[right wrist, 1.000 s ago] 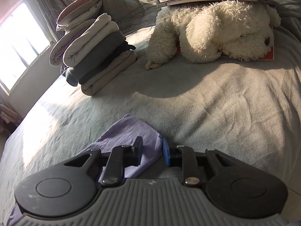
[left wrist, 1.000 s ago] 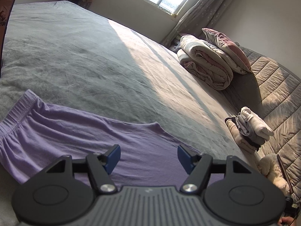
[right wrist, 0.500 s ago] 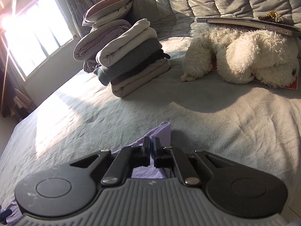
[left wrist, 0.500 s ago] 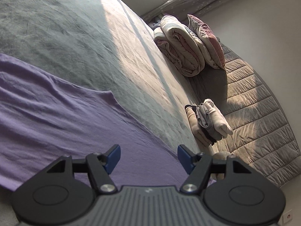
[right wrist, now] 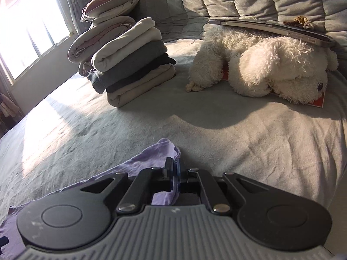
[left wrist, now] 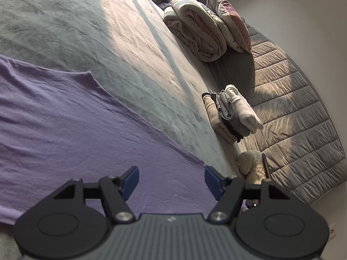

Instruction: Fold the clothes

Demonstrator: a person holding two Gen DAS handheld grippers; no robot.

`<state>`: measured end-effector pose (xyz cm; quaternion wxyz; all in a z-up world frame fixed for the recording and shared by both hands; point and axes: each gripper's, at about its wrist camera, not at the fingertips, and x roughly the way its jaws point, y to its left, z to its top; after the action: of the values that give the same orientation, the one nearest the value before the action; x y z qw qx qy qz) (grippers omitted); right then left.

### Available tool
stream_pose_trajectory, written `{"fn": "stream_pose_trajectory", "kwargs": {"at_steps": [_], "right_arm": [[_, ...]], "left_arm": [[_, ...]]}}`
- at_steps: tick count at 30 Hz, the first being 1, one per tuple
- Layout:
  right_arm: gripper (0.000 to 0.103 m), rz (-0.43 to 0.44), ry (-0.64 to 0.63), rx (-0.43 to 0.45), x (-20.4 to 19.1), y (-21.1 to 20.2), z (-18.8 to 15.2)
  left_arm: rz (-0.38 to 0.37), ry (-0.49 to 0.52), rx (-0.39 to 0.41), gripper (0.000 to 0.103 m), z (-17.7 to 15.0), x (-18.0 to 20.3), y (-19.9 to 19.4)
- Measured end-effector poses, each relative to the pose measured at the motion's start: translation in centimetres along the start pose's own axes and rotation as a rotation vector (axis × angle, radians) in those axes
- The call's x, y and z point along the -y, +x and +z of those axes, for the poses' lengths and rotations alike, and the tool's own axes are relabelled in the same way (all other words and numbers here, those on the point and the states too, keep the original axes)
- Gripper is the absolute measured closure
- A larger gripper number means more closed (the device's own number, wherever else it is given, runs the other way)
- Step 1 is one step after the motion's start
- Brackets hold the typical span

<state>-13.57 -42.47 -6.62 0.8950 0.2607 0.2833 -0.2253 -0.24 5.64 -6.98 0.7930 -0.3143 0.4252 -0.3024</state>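
I am at the start of a fold on the lilac garment (left wrist: 71, 125): one corner is taken, the other is not. My right tongs (right wrist: 173, 172) are clamped on a bunched corner of the purple cloth, which puckers up just ahead of the pads; the log has the jaws easing open a touch, yet the fabric sits pinched between them. My left tongs (left wrist: 171, 181) stand apart, pads clear of anything, hovering over the cloth near its far edge with nothing between them.

As I judge it, the next move calls for the left tongs to drop onto the garment's edge, close on a single layer without scooping the bed cover (left wrist: 134, 49) beneath, then both hands lift and carry that end over the rest.

The garment lies spread flat across the near part of the bed, thin, soft and lightly creased, with a notched outline along its far edge. It looks like light jersey; whether it is a top or trousers I cannot tell from here. A stack of folded clothes (right wrist: 132, 62) sits well apart towards the quilted headboard (left wrist: 299, 99), beside a white plush toy (right wrist: 266, 69).
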Motion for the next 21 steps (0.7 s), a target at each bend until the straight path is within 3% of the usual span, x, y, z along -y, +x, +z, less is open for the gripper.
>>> {"fn": "stream_pose_trajectory", "kwargs": {"at_steps": [4,7,11,14,16,19,21], "right_arm": [[0.085,-0.008,0.064,0.005,1.6,-0.2,-0.2],[0.054,-0.021,0.052,0.014,1.6,0.0,-0.4],[0.054,-0.057,-0.048,0.021,0.6,1.1,-1.4],[0.053,-0.136,-0.236,0.061,-1.4,1.9,-3.0],[0.059,-0.160,-0.323,0.077,-2.4,2.0,-3.7],[0.092,-0.120,-0.361,0.064,-2.9,1.9,-3.7],[0.096,-0.093,-0.370,0.063,-3.3,1.5,-3.4]], "left_arm": [[0.008,0.006,-0.004,0.035,-0.1,0.1,0.2],[0.013,0.009,-0.008,0.035,-0.2,0.0,0.3],[0.021,0.011,-0.015,0.035,-0.3,0.0,0.5],[0.028,0.018,-0.023,0.035,-0.5,0.1,0.8],[0.027,0.022,-0.030,0.035,-0.6,0.3,1.0],[0.017,0.028,-0.043,0.035,-0.8,0.7,1.4],[0.004,0.027,-0.054,0.035,-0.9,1.0,1.7]]}}
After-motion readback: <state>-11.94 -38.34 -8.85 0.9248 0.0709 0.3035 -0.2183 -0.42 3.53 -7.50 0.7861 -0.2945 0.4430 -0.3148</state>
